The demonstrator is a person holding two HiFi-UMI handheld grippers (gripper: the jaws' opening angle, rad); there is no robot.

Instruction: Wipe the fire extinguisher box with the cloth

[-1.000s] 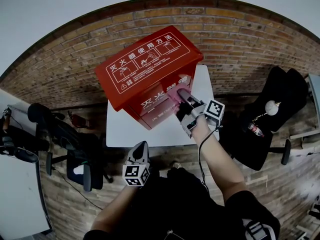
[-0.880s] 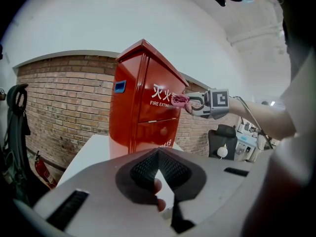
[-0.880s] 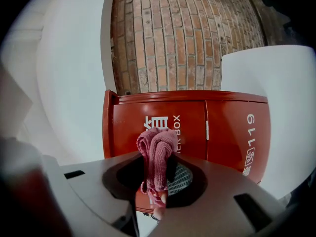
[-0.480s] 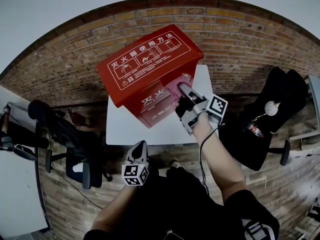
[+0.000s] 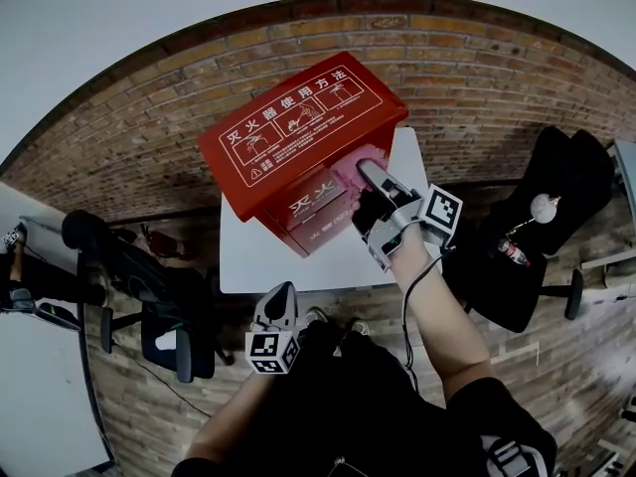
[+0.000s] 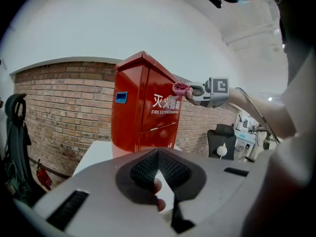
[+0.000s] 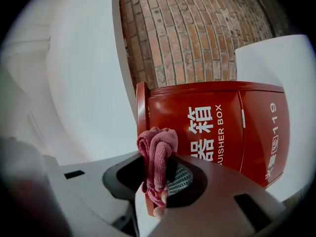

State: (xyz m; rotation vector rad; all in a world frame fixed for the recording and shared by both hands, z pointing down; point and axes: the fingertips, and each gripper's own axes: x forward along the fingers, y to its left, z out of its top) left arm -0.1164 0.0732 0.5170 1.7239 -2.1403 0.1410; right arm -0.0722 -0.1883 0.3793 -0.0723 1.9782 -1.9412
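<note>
Jaws of the right gripper [image 7: 163, 174] clamp one bunched pink cloth [image 7: 157, 142] against the upper front of the single red box [image 7: 222, 132]. Jaws of the left gripper [image 6: 158, 157] sit together with nothing between them, on the near side of the white table [image 5: 288, 266]. Box stands upright on that table, long axis vertical, front towards the person, lettered "FIRE EXTINGUISHER BOX" and "119", with Chinese characters.

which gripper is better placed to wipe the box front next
Right: the right gripper holds the cloth at the fire extinguisher box front. The left gripper is shut, empty and off the box.
</note>
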